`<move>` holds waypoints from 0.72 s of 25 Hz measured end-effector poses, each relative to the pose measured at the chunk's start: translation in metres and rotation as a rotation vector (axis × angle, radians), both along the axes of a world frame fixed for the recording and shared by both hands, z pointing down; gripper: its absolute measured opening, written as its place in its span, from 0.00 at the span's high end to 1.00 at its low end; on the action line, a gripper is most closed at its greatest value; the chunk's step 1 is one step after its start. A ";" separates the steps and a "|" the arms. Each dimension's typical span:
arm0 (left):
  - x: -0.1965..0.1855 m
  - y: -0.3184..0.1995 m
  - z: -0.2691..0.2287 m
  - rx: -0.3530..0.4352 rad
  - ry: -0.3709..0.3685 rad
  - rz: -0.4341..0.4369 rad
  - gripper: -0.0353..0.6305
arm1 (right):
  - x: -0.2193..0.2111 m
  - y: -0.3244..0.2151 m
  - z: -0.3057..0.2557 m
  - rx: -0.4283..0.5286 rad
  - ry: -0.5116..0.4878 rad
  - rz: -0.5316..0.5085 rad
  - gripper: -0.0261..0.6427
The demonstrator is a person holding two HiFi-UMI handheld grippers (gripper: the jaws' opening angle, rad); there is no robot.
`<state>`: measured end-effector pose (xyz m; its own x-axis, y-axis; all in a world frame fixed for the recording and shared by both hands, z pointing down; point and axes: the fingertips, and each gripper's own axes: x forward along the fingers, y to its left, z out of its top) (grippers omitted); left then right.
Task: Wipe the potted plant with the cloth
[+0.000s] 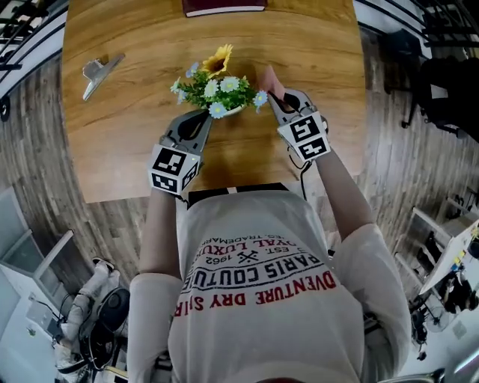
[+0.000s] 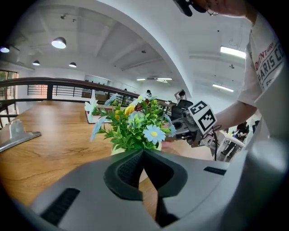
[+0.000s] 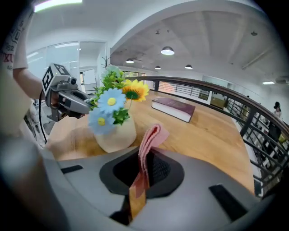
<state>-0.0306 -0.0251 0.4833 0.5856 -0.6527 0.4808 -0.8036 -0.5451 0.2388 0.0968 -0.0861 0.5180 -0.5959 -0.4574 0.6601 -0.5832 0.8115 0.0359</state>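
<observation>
The potted plant point(image 1: 215, 84) stands mid-table: a cream pot point(image 3: 115, 135) holding green leaves, blue and white daisies and a yellow sunflower point(image 3: 134, 90). My left gripper point(image 1: 207, 116) is shut and empty, its tips right at the pot's near side; in its own view the closed tips point(image 2: 144, 152) sit against the pot point(image 2: 118, 148) under the leaves. My right gripper point(image 1: 271, 96) is just right of the plant, shut on a folded pink cloth point(image 1: 269, 79). In its own view the cloth point(image 3: 151, 137) sticks up from the gripper point(image 3: 143, 158), a short gap from the pot.
A dark red book point(image 1: 224, 6) lies at the wooden table's point(image 1: 135, 149) far edge, also in the right gripper view point(image 3: 174, 108). A metal clip-like tool point(image 1: 101, 71) lies at the far left. A railing point(image 3: 212, 94) runs beyond the table. The person's torso fills the near side.
</observation>
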 end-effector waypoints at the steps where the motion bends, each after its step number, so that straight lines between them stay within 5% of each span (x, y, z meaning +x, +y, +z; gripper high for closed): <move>1: 0.000 0.000 -0.001 -0.005 -0.020 -0.015 0.92 | -0.005 -0.010 -0.001 0.010 -0.001 -0.049 0.91; 6: -0.003 -0.006 0.000 -0.011 -0.035 -0.081 0.92 | -0.038 -0.046 -0.001 0.038 -0.025 -0.260 0.91; 13: -0.012 -0.017 0.001 -0.010 -0.059 -0.166 0.92 | -0.086 -0.065 0.004 -0.065 -0.103 -0.474 0.91; 18: -0.013 -0.021 0.000 -0.021 -0.063 -0.189 0.92 | -0.107 -0.049 0.004 -0.053 -0.049 -0.743 0.91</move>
